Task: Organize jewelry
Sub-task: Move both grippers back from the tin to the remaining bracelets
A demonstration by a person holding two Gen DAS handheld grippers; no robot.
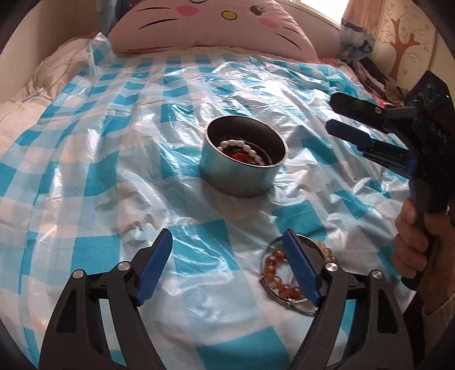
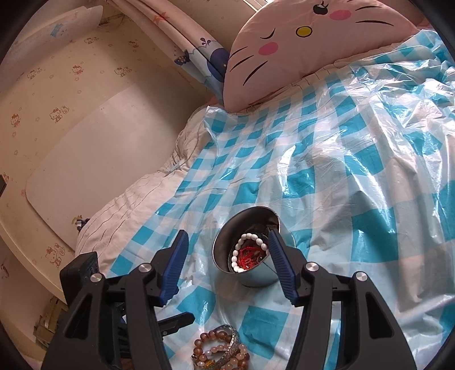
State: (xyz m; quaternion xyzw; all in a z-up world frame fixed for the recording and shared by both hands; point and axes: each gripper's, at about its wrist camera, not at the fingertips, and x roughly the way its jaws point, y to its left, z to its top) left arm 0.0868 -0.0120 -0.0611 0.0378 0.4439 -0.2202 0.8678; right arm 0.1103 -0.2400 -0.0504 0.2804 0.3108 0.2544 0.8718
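Observation:
A round metal tin (image 1: pixel 239 176) stands on the blue-checked plastic sheet, holding a white bead bracelet (image 1: pixel 250 149) and a red tangle. Near me lie amber bead bracelets (image 1: pixel 271 274) with a silver bangle (image 1: pixel 298 304), partly behind one finger of my left gripper (image 1: pixel 227 239), which is open and empty just left of them. My right gripper (image 1: pixel 332 112) is open, right of the tin. In the right wrist view the right gripper (image 2: pixel 227 236) is open and empty, one finger overlapping the tin (image 2: pixel 256 277). The white beads (image 2: pixel 241 250) and amber bracelets (image 2: pixel 221 350) show below.
The plastic sheet (image 1: pixel 113 170) covers a bed. A pink cat-face pillow (image 1: pixel 216 25) lies at its head. A white quilt (image 2: pixel 136 205) and a patterned wall (image 2: pixel 57 113) border one side. A person's hand (image 1: pixel 409 242) holds the right gripper's handle.

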